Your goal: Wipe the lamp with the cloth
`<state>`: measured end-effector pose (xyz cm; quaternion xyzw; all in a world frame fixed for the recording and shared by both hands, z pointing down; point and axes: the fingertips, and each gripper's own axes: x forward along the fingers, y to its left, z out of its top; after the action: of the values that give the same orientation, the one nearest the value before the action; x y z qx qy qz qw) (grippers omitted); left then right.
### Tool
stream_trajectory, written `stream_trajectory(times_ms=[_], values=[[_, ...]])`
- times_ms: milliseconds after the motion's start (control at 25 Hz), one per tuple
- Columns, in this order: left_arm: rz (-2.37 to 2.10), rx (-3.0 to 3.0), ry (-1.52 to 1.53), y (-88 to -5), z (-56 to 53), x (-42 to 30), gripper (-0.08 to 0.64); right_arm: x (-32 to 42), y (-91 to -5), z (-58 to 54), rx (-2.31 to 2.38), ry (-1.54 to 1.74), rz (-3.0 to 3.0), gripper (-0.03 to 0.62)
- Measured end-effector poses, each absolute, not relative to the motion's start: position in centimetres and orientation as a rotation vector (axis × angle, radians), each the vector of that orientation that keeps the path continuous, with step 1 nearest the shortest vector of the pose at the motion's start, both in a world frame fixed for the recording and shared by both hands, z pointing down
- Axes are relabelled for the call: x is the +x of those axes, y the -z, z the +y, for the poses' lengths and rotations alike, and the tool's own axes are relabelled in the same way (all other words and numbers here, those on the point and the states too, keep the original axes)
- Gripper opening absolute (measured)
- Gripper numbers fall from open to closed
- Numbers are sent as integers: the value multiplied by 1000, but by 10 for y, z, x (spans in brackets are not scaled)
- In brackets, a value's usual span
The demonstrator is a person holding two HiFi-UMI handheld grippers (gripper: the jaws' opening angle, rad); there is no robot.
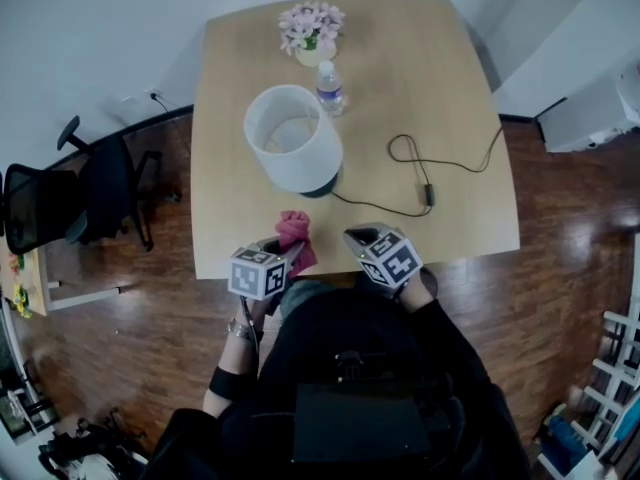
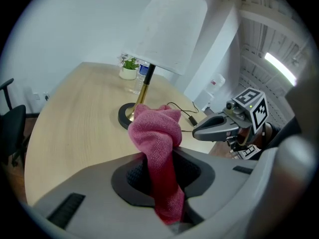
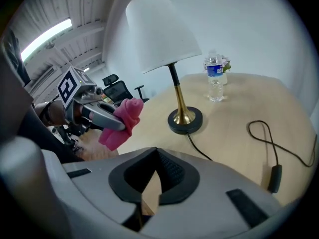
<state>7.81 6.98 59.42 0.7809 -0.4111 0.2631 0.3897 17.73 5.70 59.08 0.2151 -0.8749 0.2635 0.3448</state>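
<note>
A table lamp with a white shade (image 1: pixel 293 138) (image 2: pixel 169 29) (image 3: pixel 162 31) and a brass stem on a black base stands mid-table. A pink cloth (image 1: pixel 294 230) (image 2: pixel 155 133) (image 3: pixel 122 118) sticks up bunched from my left gripper (image 1: pixel 290 253) (image 2: pixel 158 176), which is shut on it at the table's near edge, short of the lamp's base (image 2: pixel 127 116). To its right my right gripper (image 1: pixel 358 238) (image 3: pixel 152 183) is shut with nothing in it, also at the near edge; the left gripper view shows its closed tip (image 2: pixel 199 131).
The lamp's black cord (image 1: pixel 430 168) with its inline switch loops over the table's right half. A water bottle (image 1: pixel 329 88) (image 3: pixel 215 78) and a pot of pink flowers (image 1: pixel 312 30) stand behind the lamp. A black office chair (image 1: pixel 70 198) is left of the table (image 1: pixel 230 228).
</note>
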Motion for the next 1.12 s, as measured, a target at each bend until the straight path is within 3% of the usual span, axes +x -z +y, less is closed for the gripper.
stream_trajectory(times_ms=[560, 1120], values=[[-1354, 1894, -636, -664, -69, 23, 101, 213, -608, 67, 657, -750, -2174, 5], [-1457, 1908, -385, -669, -100, 45, 101, 253, -618, 77, 660, -749, -2155, 5]])
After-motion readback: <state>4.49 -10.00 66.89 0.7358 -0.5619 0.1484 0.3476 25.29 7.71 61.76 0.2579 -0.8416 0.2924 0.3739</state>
